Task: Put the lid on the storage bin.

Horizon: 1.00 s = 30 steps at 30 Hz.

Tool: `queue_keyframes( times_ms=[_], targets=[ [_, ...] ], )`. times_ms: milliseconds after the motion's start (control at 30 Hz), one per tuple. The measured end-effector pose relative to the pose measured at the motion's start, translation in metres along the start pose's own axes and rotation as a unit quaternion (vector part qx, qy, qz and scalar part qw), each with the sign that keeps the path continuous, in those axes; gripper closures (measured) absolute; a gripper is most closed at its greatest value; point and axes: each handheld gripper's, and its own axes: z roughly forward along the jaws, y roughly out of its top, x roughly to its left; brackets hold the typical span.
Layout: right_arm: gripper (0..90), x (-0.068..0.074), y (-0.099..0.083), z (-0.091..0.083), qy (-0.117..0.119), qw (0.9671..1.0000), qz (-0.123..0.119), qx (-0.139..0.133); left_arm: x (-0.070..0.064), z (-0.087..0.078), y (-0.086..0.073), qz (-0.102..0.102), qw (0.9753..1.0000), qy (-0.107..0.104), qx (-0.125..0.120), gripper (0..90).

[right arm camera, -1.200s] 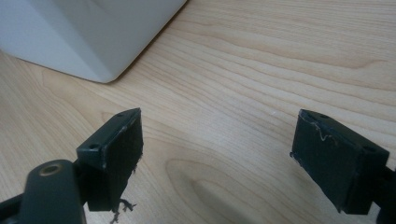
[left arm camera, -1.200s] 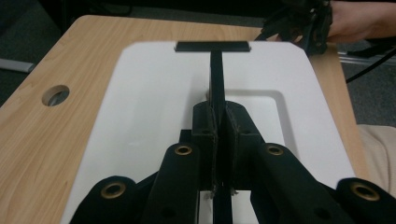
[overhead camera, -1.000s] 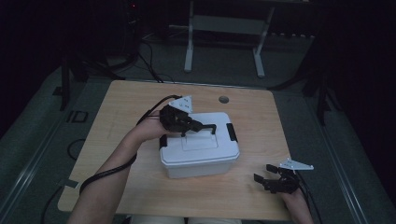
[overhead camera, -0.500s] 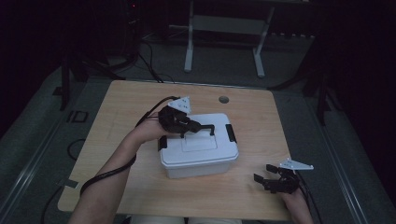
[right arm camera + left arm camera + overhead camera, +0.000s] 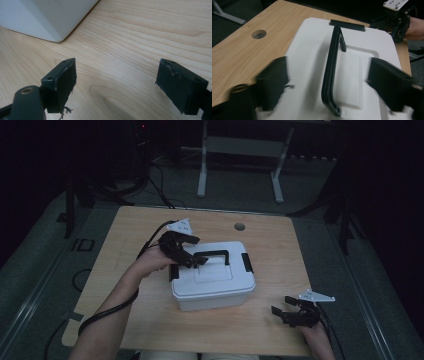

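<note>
A white lidded box [image 5: 215, 282] stands in the middle of the wooden table [image 5: 125, 245]. Its black handle [image 5: 216, 254] is raised upright over the lid. My left gripper [image 5: 192, 260] is at the handle's left end. In the left gripper view it [image 5: 329, 76] is open, its blurred jaws wide apart on either side of the handle [image 5: 330, 72] without touching it. My right gripper [image 5: 289, 315] rests near the table's front right, apart from the box. It [image 5: 115, 72] is open over bare wood, with a corner of the box [image 5: 50, 17] ahead of it.
Black latches [image 5: 246, 261] sit at both ends of the lid. A round cable hole [image 5: 239, 226] lies in the table behind the box. A metal stand [image 5: 240, 165] and cables occupy the dark floor beyond the far edge.
The left gripper has shifted slightly at the handle's left end; its jaws look blurred with motion. The right gripper and the box have stayed put.
</note>
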Motion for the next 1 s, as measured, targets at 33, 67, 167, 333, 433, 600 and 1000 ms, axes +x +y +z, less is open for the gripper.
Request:
queue_keyframes(
  times_ms=[33,67,167,333,433,600,1000],
  targets=[
    [16.2,0.001,0.0,0.0,0.001,1.0,-0.001,0.001,0.0,-0.003,-0.005,0.005,0.9998,0.016,-0.012,14.9],
    [16.2,0.001,0.0,0.0,0.001,1.0,-0.001,0.001,0.0,-0.003,-0.005,0.005,0.9998,0.016,-0.012,13.8],
    [16.2,0.0,0.0,0.0,0.0,1.0,0.0,0.001,-0.001,-0.012,-0.014,-0.001,0.9987,0.031,-0.041,13.8],
    [16.2,0.0,0.0,0.0,-0.001,1.0,-0.001,0.003,-0.002,-0.029,-0.034,-0.011,0.9967,0.05,-0.063,13.8],
    [16.2,0.001,-0.001,0.001,-0.001,1.0,-0.001,0.003,-0.002,-0.035,-0.041,-0.014,0.9953,0.066,-0.068,13.8],
    [16.2,0.001,-0.001,0.0,-0.002,1.0,0.0,0.004,-0.005,-0.048,-0.057,-0.021,0.9928,0.08,-0.087,13.8],
    [16.2,0.002,0.0,-0.001,-0.001,1.0,0.0,-0.001,-0.013,-0.066,-0.1,-0.03,0.9898,0.09,-0.106,13.8]
  ],
)
